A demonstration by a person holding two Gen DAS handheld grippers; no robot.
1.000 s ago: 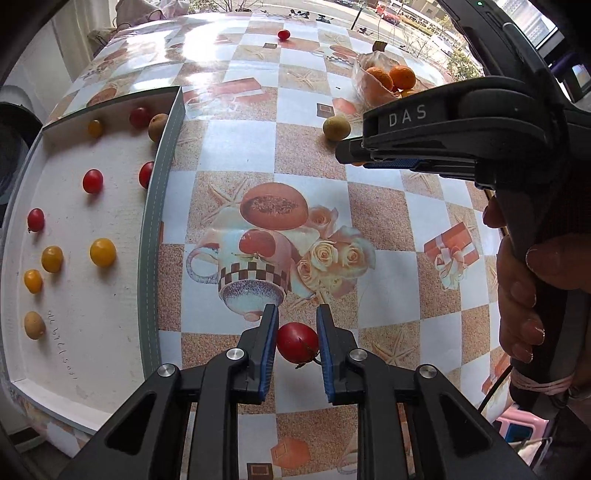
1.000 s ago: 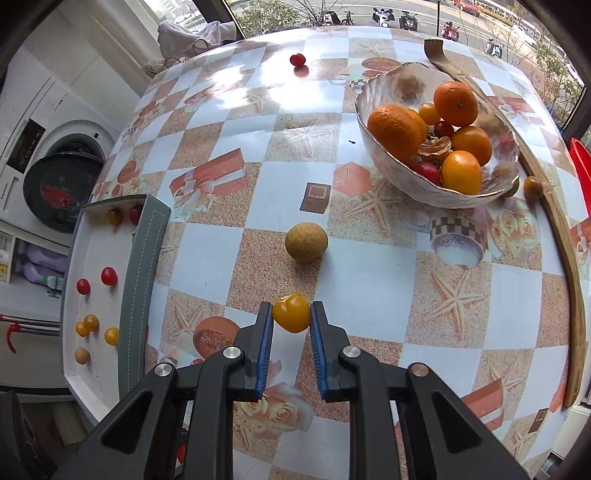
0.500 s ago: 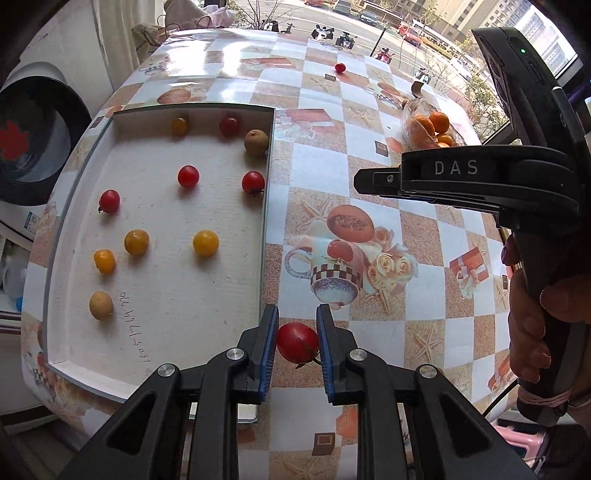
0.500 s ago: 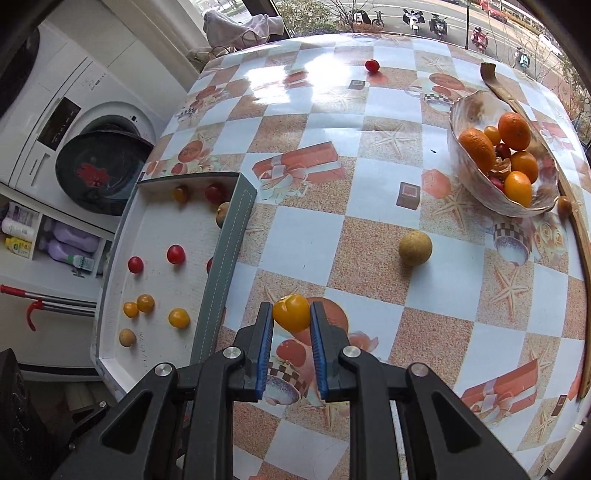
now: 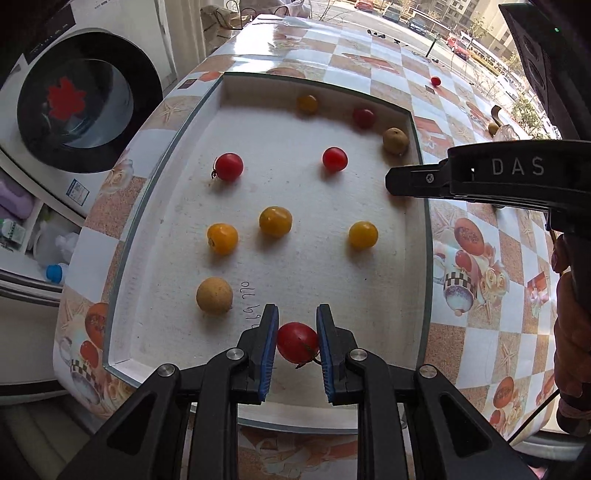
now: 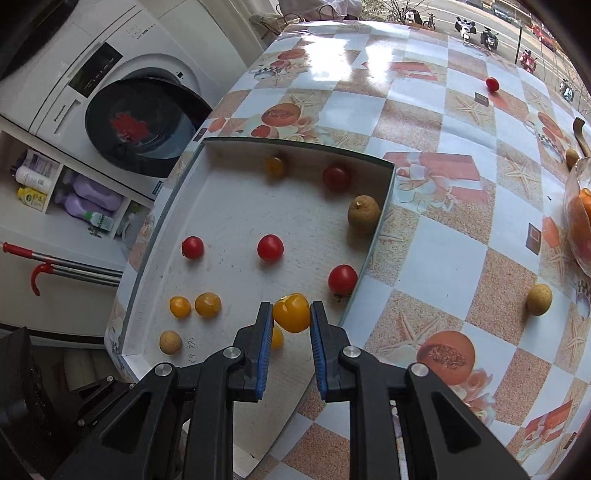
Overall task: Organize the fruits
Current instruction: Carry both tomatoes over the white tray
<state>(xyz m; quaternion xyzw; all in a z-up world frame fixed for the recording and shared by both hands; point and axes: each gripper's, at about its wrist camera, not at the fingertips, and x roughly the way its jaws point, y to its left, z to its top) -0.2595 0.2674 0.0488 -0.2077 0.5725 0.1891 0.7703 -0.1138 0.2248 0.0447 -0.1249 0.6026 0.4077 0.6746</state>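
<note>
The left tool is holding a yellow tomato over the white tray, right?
Not quite. The left tool is holding a red tomato, not a yellow one, over the white tray; the left wrist view shows it. The yellow tomato is in the right tool.

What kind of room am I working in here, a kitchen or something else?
Probably a home laundry or utility corner by a street-side window. A front-loading washing machine stands beside the table, shelves under it hold detergent bottles, and parked scooters show outside.
</note>
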